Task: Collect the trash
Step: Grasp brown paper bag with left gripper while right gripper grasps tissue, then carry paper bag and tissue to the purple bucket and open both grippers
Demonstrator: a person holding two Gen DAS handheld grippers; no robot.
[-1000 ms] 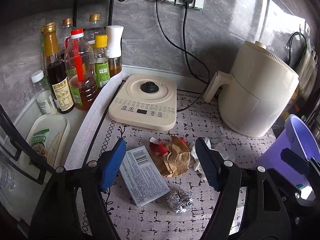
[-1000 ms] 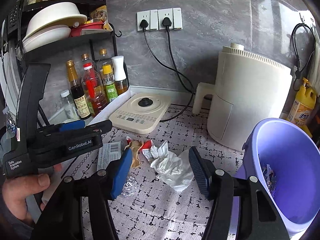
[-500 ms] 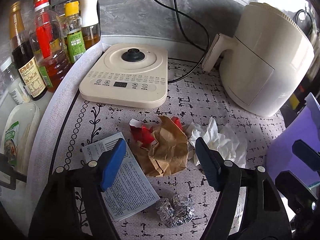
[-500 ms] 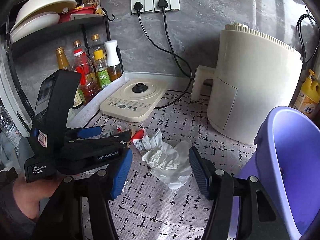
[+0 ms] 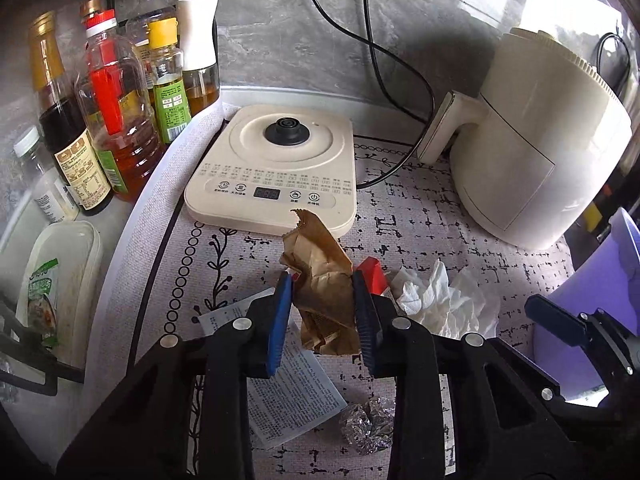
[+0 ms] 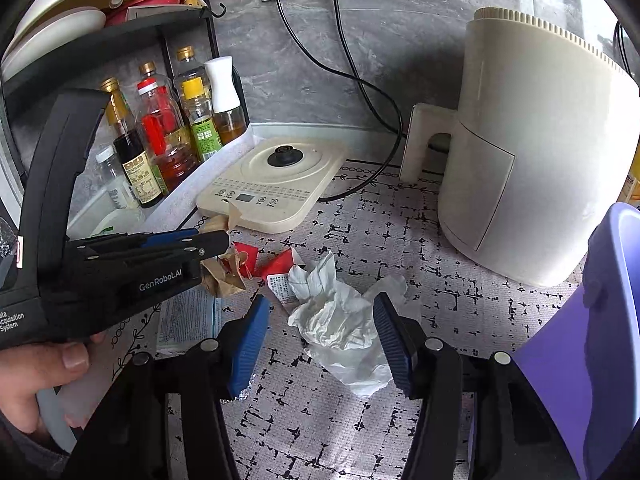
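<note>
My left gripper [image 5: 321,282] is closing, and its blue pads press both sides of a crumpled brown paper bag [image 5: 320,280] that stands up between them. From the right wrist view the left gripper [image 6: 200,248] shows side on, with the brown paper bag [image 6: 224,276] at its tip. My right gripper [image 6: 320,300] is closing slightly; a white tissue [image 6: 340,320] lies between its pads, which stand clear of it. A red and white wrapper [image 5: 374,276], a printed leaflet [image 5: 292,392] and a foil ball [image 5: 366,428] lie on the mat.
A purple bin [image 6: 592,340] stands at the right edge. Behind the trash are a cream cooker base [image 5: 276,168] and a cream air fryer [image 5: 540,140] with black cables. Sauce bottles [image 5: 112,120] and a plastic tub [image 5: 56,288] fill the left side.
My left gripper moved forward and down and shut on the brown bag, which now stands upright. My right gripper came lower and closer over the tissue.
</note>
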